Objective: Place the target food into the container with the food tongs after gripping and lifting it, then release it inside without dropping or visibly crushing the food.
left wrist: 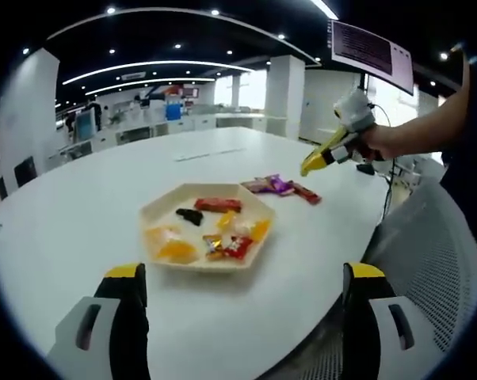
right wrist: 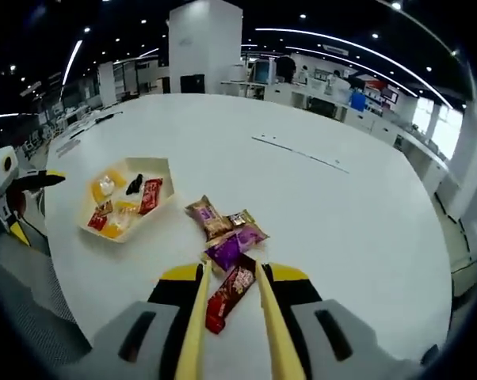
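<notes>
table point(right wrist: 318, 214) open far side | tray point(right wrist: 163, 199) + snack pile point(right wrist: 227, 229) block near side

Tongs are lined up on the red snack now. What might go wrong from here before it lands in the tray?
1. The tongs straddle the red packet lengthwise; a grip near one end may let it tilt and slip out.
2. The purple packet lies right against it and may get dragged along.
3. The tray already holds several snacks, so a hard squeeze or high release risks crushing or bouncing out.
</notes>
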A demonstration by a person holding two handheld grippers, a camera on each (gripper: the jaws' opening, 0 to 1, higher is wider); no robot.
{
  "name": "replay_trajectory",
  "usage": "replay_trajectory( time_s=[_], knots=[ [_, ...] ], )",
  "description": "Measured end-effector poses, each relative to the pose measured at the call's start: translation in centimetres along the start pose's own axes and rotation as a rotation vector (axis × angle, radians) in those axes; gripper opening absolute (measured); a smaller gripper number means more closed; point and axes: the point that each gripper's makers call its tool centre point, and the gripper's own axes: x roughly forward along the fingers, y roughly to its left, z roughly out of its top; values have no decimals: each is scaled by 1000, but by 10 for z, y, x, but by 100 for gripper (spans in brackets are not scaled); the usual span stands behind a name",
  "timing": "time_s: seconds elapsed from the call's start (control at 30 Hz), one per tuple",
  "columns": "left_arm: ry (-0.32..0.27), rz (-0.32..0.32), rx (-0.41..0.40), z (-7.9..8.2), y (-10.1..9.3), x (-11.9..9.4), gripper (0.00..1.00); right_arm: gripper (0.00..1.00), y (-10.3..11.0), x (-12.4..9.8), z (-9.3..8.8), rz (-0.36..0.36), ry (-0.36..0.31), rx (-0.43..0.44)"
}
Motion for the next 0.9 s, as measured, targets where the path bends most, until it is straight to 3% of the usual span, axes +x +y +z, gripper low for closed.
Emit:
replay_trajectory(
  time_s=[0.4, 0.67, 0.9],
  knots=[
    [-2, -2, -1, 0, 0, 0, 100, 30, 10, 11, -24, -25, 71, -41],
    [-2, -3, -4, 0, 0, 0, 100, 30, -3, 7, -36, -44, 116, -67],
    [2, -10, -2, -1, -1, 1, 99, 30, -6, 7, -32, -42, 103, -19]
  ],
)
